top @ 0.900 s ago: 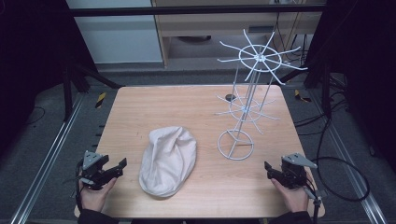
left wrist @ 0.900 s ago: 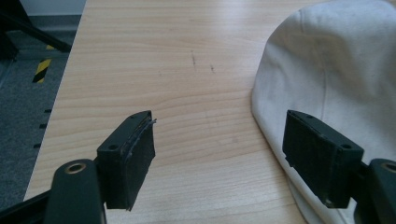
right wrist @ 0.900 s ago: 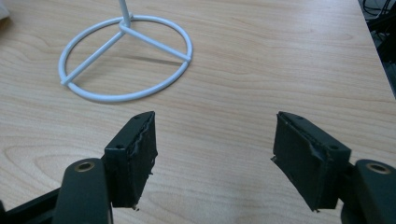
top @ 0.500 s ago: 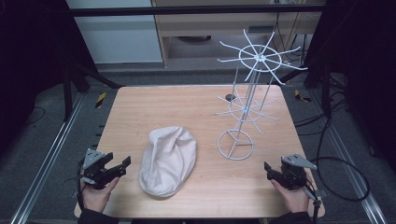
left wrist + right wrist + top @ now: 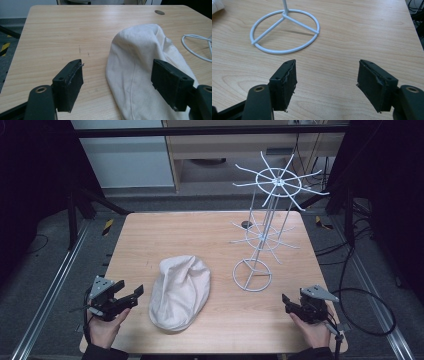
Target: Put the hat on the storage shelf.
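Lab test rig: wooden table (image 5: 150, 245) in black metal framing (image 5: 210, 130), floor rails (image 5: 50, 295), loose cables (image 5: 365, 305).

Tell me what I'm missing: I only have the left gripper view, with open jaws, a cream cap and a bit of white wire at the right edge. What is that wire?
Observer: It is the ring base of a white wire rack standing upright on the table, right of the cap.
Operator: Does anything hang on it?
Observer: No. The high view shows two tiers of bare radial hooks.
Operator: Where is the other gripper?
Observer: The right gripper is near the table's front right corner, jaws open, holding nothing, pointed toward the rack's base.
Operator: And mine?
Observer: The left gripper sits just left of the cap, apart from it.
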Demonstrator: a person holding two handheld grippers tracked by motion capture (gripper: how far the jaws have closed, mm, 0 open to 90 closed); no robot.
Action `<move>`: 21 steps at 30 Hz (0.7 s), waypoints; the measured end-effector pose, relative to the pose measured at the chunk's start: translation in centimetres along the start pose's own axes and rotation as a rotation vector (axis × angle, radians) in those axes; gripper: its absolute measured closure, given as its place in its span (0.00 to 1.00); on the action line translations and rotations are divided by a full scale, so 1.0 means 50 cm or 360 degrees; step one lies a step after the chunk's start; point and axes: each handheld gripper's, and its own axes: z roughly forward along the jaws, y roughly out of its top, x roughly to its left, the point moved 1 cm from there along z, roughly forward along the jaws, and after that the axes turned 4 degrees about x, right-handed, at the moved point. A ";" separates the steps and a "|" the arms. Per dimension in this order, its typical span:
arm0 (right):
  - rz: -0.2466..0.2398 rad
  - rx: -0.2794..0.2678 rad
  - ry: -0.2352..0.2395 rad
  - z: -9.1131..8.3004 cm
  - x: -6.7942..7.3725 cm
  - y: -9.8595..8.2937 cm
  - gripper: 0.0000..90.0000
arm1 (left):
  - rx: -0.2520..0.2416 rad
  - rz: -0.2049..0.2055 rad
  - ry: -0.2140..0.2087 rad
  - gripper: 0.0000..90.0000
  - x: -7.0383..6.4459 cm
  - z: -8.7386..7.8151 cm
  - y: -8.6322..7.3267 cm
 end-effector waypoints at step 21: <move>-0.0020 0.0000 -0.0041 -0.003 0.000 -0.002 0.35 | 0.0051 0.0098 -0.0089 0.30 -0.048 0.022 0.060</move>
